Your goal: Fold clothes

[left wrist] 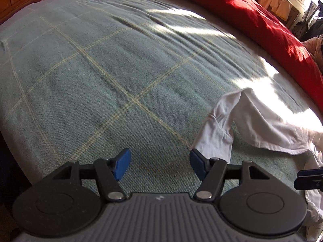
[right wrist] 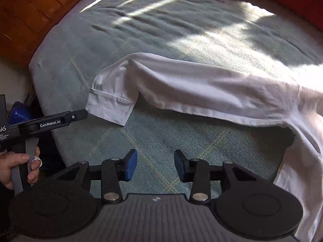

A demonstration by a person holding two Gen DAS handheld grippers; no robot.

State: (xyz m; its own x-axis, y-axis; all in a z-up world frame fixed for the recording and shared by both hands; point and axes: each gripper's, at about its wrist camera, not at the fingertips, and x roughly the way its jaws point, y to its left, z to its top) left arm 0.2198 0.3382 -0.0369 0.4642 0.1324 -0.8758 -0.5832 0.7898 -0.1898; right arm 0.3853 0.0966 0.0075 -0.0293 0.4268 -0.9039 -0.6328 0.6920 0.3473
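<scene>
A white shirt (right wrist: 201,88) lies on the green checked bedspread (right wrist: 161,30), one long sleeve stretched to the left with its cuff (right wrist: 110,106) flat on the cover. In the left wrist view that sleeve (left wrist: 238,121) rises in a hump at the right. My left gripper (left wrist: 160,164) is open over bare bedspread (left wrist: 101,70), the cuff just right of its right pad, nothing between the jaws. My right gripper (right wrist: 155,166) is open too, hovering over bare cover just below the sleeve, empty.
A red duvet (left wrist: 262,20) is bunched along the far right of the bed. Wooden furniture (right wrist: 30,10) stands beyond the bed's left corner. A person's hand (right wrist: 18,167) holds the left gripper's handle at the left edge. Clothes hang by a window (left wrist: 278,0).
</scene>
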